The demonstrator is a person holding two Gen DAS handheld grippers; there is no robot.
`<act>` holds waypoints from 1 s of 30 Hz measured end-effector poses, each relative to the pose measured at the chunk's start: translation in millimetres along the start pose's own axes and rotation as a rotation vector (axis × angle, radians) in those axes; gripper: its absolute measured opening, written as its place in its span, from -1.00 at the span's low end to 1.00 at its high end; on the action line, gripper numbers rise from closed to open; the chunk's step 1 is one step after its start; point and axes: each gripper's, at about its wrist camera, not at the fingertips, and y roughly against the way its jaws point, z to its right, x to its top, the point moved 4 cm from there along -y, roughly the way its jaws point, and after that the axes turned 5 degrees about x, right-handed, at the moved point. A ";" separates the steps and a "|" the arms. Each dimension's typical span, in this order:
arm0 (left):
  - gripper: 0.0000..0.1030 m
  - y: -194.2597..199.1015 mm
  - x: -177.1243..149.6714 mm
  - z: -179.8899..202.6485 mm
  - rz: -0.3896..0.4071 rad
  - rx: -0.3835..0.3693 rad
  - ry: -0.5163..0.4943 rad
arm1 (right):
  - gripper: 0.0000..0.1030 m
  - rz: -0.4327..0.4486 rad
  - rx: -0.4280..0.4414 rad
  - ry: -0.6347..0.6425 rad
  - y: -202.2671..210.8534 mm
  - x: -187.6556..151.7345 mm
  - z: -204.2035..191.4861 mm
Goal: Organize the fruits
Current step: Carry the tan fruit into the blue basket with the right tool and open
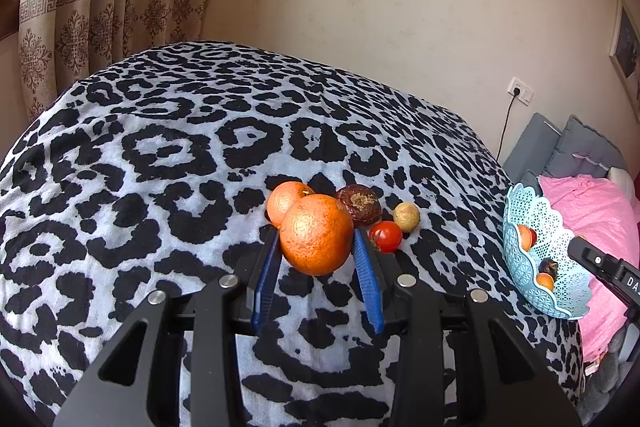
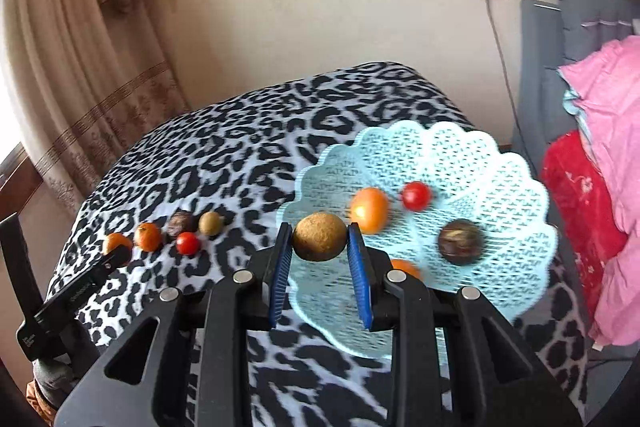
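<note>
The left gripper (image 1: pixel 316 247) has a big orange (image 1: pixel 316 234) squeezed between its two blue pads, just above the spotted black-and-white cloth (image 1: pixel 160 155). Right behind it lie another orange (image 1: pixel 283 202), a dark brown fruit (image 1: pixel 359 203), a small red tomato (image 1: pixel 386 235) and a little yellow-brown round fruit (image 1: pixel 406 216), all close together on the cloth. The right gripper (image 2: pixel 320 247) is closed on a rough brown round fruit (image 2: pixel 319 236) and holds it over the near edge of the light blue lacy basket (image 2: pixel 500 163). Inside the basket sit an orange fruit (image 2: pixel 370 209), a red tomato (image 2: pixel 416 195) and a dark round fruit (image 2: pixel 460 241); another orange one peeks out behind the right pad. In the left view, white letters "DA" show on the black body of the other gripper; the rest is cut off.
</note>
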 end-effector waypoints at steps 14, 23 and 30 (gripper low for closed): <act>-0.28 -0.5 -0.4 -1.2 0.000 0.009 0.000 | -0.44 0.007 -0.092 -0.095 15.9 -16.7 53.2; -0.28 -0.9 -0.7 -2.7 -0.001 0.016 0.005 | -0.44 0.006 -0.114 -0.140 19.5 -25.0 70.2; -0.28 -0.8 -1.1 -2.7 0.000 0.019 0.003 | -0.43 0.020 -0.115 -0.153 22.4 -25.2 72.0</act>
